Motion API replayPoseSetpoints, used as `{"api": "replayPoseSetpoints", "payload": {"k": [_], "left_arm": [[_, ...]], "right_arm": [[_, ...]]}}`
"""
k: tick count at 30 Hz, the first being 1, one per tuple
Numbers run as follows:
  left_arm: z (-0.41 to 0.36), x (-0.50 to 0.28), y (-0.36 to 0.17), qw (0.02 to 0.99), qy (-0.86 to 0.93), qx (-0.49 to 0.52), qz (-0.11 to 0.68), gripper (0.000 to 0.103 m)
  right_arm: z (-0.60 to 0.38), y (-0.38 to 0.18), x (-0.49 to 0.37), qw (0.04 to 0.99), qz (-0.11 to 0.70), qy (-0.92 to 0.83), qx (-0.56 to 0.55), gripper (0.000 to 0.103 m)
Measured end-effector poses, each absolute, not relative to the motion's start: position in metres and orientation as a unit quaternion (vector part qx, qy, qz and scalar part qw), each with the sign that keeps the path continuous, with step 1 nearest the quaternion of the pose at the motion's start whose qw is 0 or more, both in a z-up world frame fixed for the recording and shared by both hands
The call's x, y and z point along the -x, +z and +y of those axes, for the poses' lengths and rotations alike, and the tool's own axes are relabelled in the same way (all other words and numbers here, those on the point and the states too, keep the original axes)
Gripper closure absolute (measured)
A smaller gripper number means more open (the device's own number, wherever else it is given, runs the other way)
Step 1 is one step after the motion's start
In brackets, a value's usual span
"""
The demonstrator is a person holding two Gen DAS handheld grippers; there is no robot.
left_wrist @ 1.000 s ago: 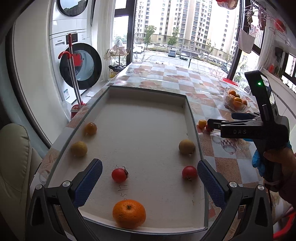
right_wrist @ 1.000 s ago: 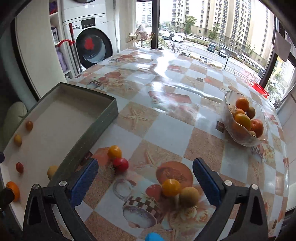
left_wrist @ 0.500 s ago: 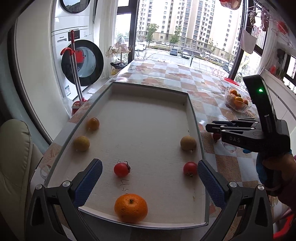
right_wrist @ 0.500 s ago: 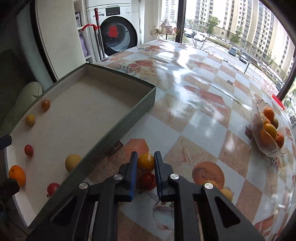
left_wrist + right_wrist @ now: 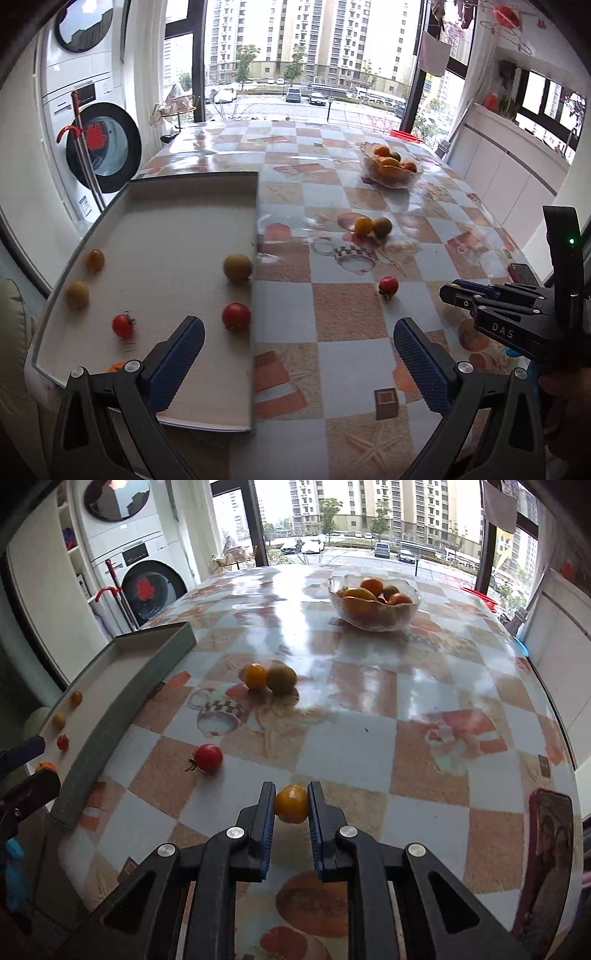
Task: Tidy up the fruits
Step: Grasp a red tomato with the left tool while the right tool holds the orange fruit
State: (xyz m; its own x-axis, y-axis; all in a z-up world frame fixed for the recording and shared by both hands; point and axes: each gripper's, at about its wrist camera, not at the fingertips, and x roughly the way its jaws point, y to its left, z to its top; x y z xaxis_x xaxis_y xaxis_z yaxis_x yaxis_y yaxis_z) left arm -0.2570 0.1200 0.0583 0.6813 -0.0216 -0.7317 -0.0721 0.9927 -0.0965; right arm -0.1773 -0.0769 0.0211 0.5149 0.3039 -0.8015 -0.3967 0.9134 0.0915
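Note:
My right gripper is shut on a small orange-yellow fruit and holds it above the table; it also shows at the right of the left wrist view. A red tomato lies on the table to its left. A yellow fruit and a green-brown fruit lie together farther off. A glass bowl of fruits stands at the back. My left gripper is open and empty over the right edge of the grey tray, which holds several fruits.
A phone lies at the table's right edge. A small brown block sits on the table near my left gripper. A washing machine and a red-handled mop stand left of the table.
My right gripper has closed on the orange-yellow fruit and lifted it away from the red tomato, swinging right. My left gripper has turned right, from over the tray toward the table.

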Motion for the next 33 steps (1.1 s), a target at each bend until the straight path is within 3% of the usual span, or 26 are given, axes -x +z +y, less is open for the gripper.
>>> {"api": "replayPoseSetpoints", "payload": {"k": [15,19,33], "left_arm": [[0.025,0.18,0.016,0.903,-0.011,-0.051,0.427,0.0],[0.041,0.171,0.005,0.89,-0.024,-0.002,0.455,0.0],[0.037,0.172,0.003,0.892,-0.024,-0.005,0.45,0.0]], "right_arm": [[-0.122,0.008,0.197,0.902,0.4,0.16,0.01,0.084],[-0.122,0.006,0.198,0.906,0.391,0.162,0.005,0.084],[-0.12,0.006,0.199,0.908,0.386,0.162,0.008,0.084]]}}
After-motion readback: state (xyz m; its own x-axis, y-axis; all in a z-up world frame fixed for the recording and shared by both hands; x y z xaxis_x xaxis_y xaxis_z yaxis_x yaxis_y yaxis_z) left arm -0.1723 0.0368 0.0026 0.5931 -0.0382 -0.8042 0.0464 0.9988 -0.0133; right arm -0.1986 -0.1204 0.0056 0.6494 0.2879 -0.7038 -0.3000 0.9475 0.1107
